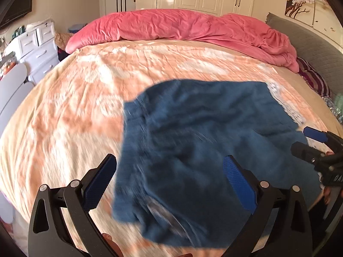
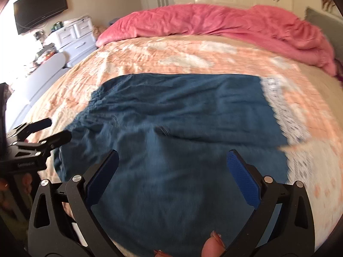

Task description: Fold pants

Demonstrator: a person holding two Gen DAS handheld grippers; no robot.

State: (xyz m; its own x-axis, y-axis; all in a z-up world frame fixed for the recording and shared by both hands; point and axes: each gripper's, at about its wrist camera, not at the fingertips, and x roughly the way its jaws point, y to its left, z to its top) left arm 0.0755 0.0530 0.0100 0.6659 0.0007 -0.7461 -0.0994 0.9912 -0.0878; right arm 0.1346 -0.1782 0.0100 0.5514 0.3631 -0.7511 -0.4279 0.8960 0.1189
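Nearest us, our left claw [image 1: 169, 182] hangs wide open over the waist end of the pants [image 1: 203, 141], and our right claw [image 2: 172, 176] hangs just as wide over the broad blue middle, neither holding cloth. We judge both are spread ready to take hold of an edge for a fold. The pants lie flat on the bed [image 1: 70, 107], waistband gathered toward the left, the hem end toward the right, where a white lace trim [image 2: 285, 115] shows. Spread this way, they look ready to be folded. Motion blur smears the near cloth, so we cannot tell whether one leg already lies over the other. The near edge is cut off below the claws. Farther back, a pink duvet [image 1: 182, 25] is heaped along the far side, clear of the working space.
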